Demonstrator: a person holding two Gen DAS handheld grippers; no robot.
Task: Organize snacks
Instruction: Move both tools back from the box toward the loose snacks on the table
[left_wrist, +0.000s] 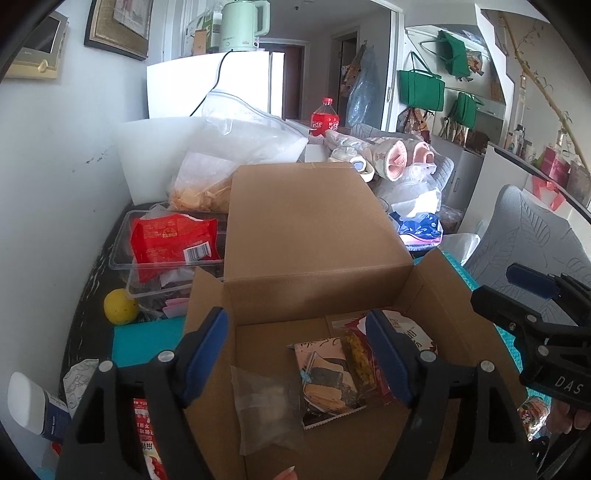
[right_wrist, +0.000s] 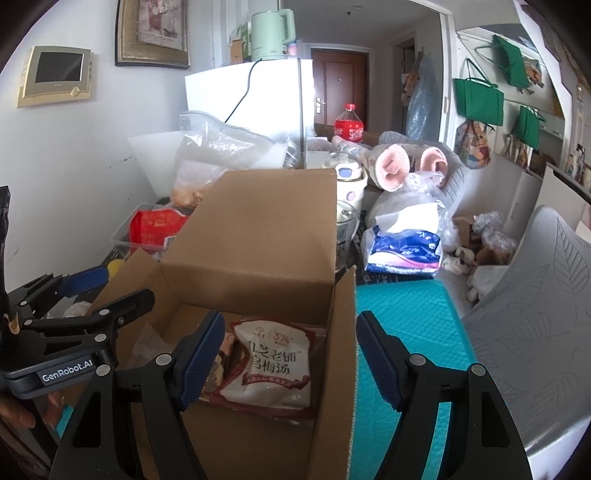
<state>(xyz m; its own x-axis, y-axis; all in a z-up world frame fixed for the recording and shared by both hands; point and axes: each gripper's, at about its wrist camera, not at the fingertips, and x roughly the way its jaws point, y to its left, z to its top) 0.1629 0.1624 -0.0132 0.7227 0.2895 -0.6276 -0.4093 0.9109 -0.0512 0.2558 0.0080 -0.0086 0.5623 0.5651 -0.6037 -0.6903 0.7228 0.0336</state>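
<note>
An open cardboard box (left_wrist: 314, 229) stands in front of me with its flaps up. On its floor lie a clear packet (left_wrist: 266, 410), a printed seaweed snack packet (left_wrist: 325, 380) and a white packet with a red border (left_wrist: 402, 332). My left gripper (left_wrist: 297, 358) hangs open over the box's left half, with nothing pressed between its pads. The right wrist view shows the same box (right_wrist: 258, 229) and the white packet (right_wrist: 273, 365). My right gripper (right_wrist: 290, 358) is open and straddles the box's right wall. Each gripper shows in the other's view, right (left_wrist: 495, 286) and left (right_wrist: 125, 286).
Left of the box, a clear plastic tub (left_wrist: 122, 258) holds a red packet (left_wrist: 173, 240); a yellow fruit (left_wrist: 120, 306) lies beside it. Behind are a large zip bag (left_wrist: 229, 155) and a cola bottle (left_wrist: 325, 120). A teal mat (right_wrist: 406, 332) and a grey chair (right_wrist: 535, 295) lie right.
</note>
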